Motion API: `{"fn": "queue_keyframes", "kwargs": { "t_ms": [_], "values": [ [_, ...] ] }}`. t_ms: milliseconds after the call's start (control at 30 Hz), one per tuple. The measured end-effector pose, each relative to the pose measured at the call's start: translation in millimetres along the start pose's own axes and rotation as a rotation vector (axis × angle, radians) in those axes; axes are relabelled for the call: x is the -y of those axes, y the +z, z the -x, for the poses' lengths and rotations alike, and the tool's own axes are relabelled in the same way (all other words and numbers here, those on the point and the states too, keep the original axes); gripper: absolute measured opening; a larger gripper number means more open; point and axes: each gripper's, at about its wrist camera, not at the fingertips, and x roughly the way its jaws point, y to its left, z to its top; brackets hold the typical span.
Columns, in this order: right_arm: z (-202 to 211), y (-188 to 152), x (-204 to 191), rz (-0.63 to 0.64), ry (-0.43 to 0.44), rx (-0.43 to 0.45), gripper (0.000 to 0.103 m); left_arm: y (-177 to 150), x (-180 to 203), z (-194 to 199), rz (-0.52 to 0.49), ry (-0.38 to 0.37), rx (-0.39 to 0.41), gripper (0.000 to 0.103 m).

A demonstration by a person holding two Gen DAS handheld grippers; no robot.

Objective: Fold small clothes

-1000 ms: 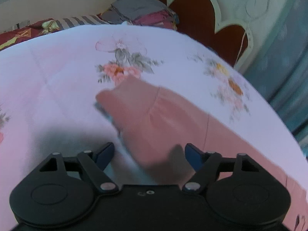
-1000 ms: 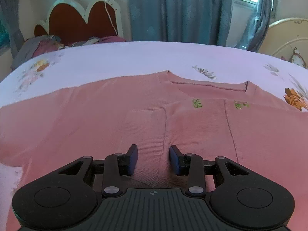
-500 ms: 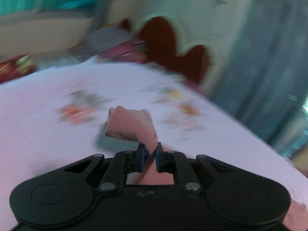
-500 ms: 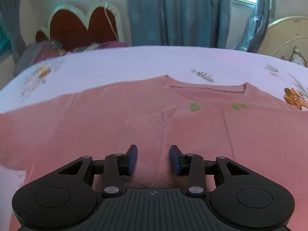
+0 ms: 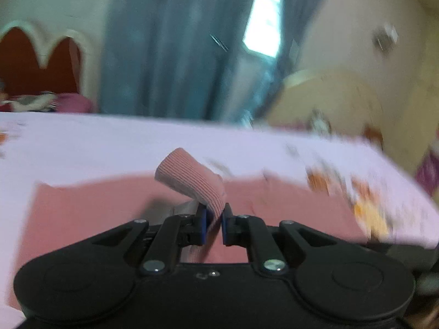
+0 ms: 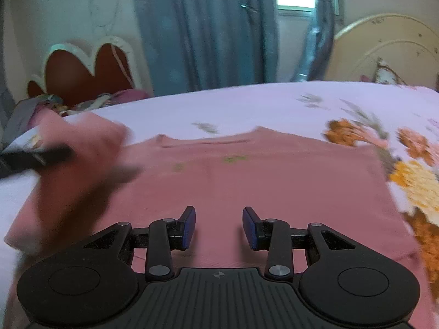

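Note:
A pink knit sweater lies flat on the floral bedsheet, neckline away from me. My left gripper is shut on the ribbed sleeve cuff, which curls up above the fingers over the sweater body. In the right wrist view that lifted sleeve shows as a blurred pink mass at the left, with the dark left gripper beside it. My right gripper hovers open low over the sweater's lower middle, nothing between its fingers.
A heart-shaped red headboard and a heap of clothes stand at the far left. Blue curtains hang behind the bed. A cream headboard sits at the far right. Bare sheet stretches beyond the neckline.
The left gripper closed on the sleeve cuff, lifted it and swung it right across the sweater body. The right gripper shifted right over the sweater, jaws unchanged.

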Motion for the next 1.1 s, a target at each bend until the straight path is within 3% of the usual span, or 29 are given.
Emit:
{"fn": "queue_keyframes", "kwargs": {
  "t_ms": [133,200,233,267,300,400,500,533,600,733,800,900,1000,1067,1100],
  "values": [
    [8,-4,26,-0.042,0.014,-0.016,0.038,-31,33,-36,-0.172,0.009,-0.147,0.026],
    [10,-4,30,-0.071,0.054,-0.021,0.041,-39,37,-32,-0.222,0.014,-0.163,0.035],
    [10,-2,31,-0.081,0.069,-0.021,0.05,-44,33,-26,-0.23,0.024,-0.154,0.052],
    [11,-2,30,-0.09,0.082,-0.015,0.078,-45,29,-18,-0.235,0.043,-0.136,0.072],
    [13,-2,26,-0.087,0.096,0.002,0.088,-46,22,-6,-0.235,0.07,-0.103,0.078],
    [7,1,12,-0.049,0.132,-0.006,0.088,-50,5,16,-0.226,0.158,-0.062,0.079],
    [-12,0,1,-0.053,0.126,-0.074,0.087,-54,-26,32,-0.18,0.295,-0.07,0.079],
    [-18,-1,-1,-0.055,0.134,-0.083,0.084,-59,-35,37,-0.161,0.332,-0.075,0.078],
    [-25,-3,-10,-0.032,0.154,-0.113,0.053,-69,-60,48,-0.109,0.417,-0.099,0.077],
    [-33,-8,-28,0.016,0.154,-0.133,0.047,-87,-91,59,-0.024,0.534,-0.147,0.076],
    [-32,-8,-33,0.034,0.167,-0.132,0.013,-92,-102,58,0.018,0.553,-0.164,0.076],
    [-25,-5,-41,0.092,0.168,-0.1,0.011,-88,-105,49,0.04,0.558,-0.143,0.076],
    [-6,9,-38,0.117,0.143,-0.007,0.009,-82,-106,37,0.04,0.561,-0.12,0.07],
    [7,21,-27,0.115,0.121,0.045,0.008,-82,-112,38,0.042,0.56,-0.105,0.052],
    [11,25,-22,0.123,0.101,0.065,0.008,-80,-114,35,0.043,0.559,-0.094,0.048]
  ]
}}
